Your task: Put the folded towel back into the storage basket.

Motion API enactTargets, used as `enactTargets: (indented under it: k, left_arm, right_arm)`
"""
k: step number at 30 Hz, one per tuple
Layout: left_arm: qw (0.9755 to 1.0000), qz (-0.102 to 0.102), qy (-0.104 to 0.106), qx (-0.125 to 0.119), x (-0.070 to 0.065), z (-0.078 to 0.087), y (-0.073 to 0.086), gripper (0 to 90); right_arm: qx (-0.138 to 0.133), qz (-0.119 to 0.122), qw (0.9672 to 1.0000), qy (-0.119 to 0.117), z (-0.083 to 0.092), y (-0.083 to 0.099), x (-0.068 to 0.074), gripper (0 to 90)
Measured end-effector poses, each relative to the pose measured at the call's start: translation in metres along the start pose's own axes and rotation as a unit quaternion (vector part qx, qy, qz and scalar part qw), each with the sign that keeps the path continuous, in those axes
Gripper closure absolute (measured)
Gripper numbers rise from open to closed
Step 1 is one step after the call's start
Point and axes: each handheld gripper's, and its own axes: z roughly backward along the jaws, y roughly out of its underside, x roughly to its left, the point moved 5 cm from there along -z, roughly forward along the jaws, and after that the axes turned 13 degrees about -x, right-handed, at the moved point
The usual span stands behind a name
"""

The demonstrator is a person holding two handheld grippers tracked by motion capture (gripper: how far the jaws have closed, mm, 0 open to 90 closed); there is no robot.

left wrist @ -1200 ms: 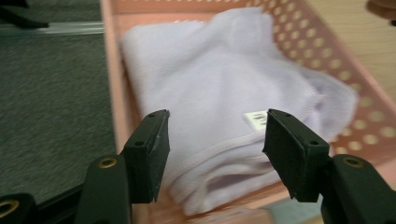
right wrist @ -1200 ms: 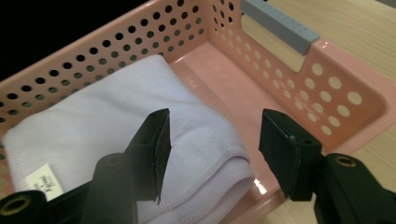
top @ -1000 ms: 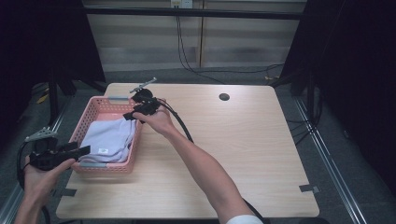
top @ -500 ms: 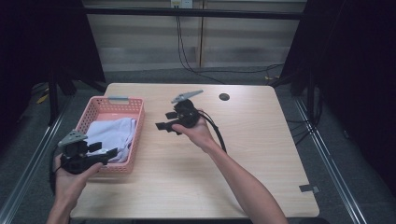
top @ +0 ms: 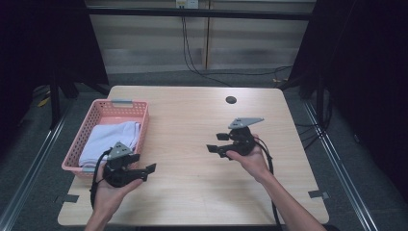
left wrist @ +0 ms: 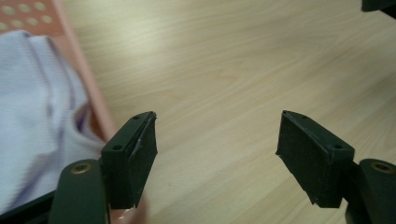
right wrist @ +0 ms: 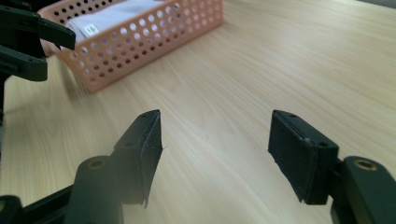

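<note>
1. Basket (top: 107,111): pink plastic, rectangular, walls pierced with round holes, standing at the left edge of the bench (top: 192,110).
2. Cloth (top: 108,139): pale lavender, soft ribbed knit, folded and lying inside the basket; a white label shows through the basket wall in the right gripper view.
3. Bench top: light wood grain, smooth, with rounded corners and a dark round hole near the far edge, well to the right of the basket.
4. Left gripper (top: 150,167): just beside the basket's near right corner. Its jaws have just been opening; fingers (left wrist: 140,158) now stand wide apart, nothing between them.
5. Right gripper (top: 210,148): well to the right of the basket, over bare wood. Its jaws have just been opening; fingers (right wrist: 144,154) now spread wide, holding nothing.
6. Right of the basket, the wood between the grippers lies open.
</note>
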Motion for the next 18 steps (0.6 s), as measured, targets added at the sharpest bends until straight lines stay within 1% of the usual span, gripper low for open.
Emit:
enactTargets:
  k: [1,3,4,5,6,7,8,9,11,12,13,14,17,18]
  left_arm:
    - [1.0000,-0.004,0.005,0.007,-0.005,-0.003,0.003,28.1]
    - [0.9998,-0.003,0.011,0.013,-0.016,-0.008,0.009,28.1]
    - [0.9998,-0.003,0.012,0.015,-0.019,-0.009,0.011,28.1]
    - [0.9998,-0.002,0.016,0.013,-0.023,-0.010,0.014,28.0]
    - [0.9999,0.001,0.011,0.006,-0.027,-0.011,0.017,28.1]
    - [0.9999,0.008,0.006,-0.004,-0.029,-0.012,0.019,29.4]
    - [0.9999,0.015,0.004,-0.003,-0.031,-0.013,0.023,29.7]
    - [0.9998,0.019,0.008,-0.001,-0.033,-0.014,0.025,28.7]
    - [0.9997,0.018,0.017,0.005,-0.035,-0.015,0.028,28.3]
    - [0.9997,0.014,0.015,0.009,-0.037,-0.014,0.031,28.2]
    - [0.9997,0.015,0.018,0.007,-0.038,-0.013,0.035,28.1]
    - [0.9996,0.015,0.023,0.013,-0.039,-0.012,0.039,27.8]
    - [0.9990,0.013,0.029,0.031,-0.042,-0.011,0.050,27.6]
    - [0.9988,0.017,0.031,0.034,-0.044,-0.010,0.053,27.3]
  right_arm:
    - [0.000,-0.001,1.0000,0.006,0.008,0.004,-0.002,34.8]
    - [0.001,-0.001,0.9998,0.019,0.024,0.011,-0.005,34.8]
    - [-0.001,0.000,0.9998,0.022,0.031,0.014,-0.005,34.8]
    - [-0.002,-0.002,0.9997,0.026,0.036,0.015,-0.005,34.6]
    - [-0.004,-0.004,0.9996,0.029,0.043,0.018,-0.005,34.5]
    - [-0.004,-0.007,0.9995,0.031,0.051,0.023,-0.005,34.5]
    - [-0.003,-0.008,0.9994,0.033,0.055,0.026,-0.005,34.4]
    - [0.003,-0.010,0.9993,0.037,0.063,0.033,-0.004,34.3]
    - [0.007,-0.011,0.9990,0.042,0.075,0.044,-0.002,34.3]
    - [0.007,-0.016,0.9988,0.046,0.080,0.048,-0.002,34.1]
    - [0.004,-0.019,0.9986,0.049,0.088,0.053,-0.002,33.9]
    - [0.002,-0.023,0.9983,0.053,0.094,0.058,-0.002,33.9]
    - [0.000,-0.036,0.9972,0.066,0.104,0.069,-0.007,33.3]
    - [0.002,-0.037,0.9968,0.071,0.106,0.073,-0.009,33.3]
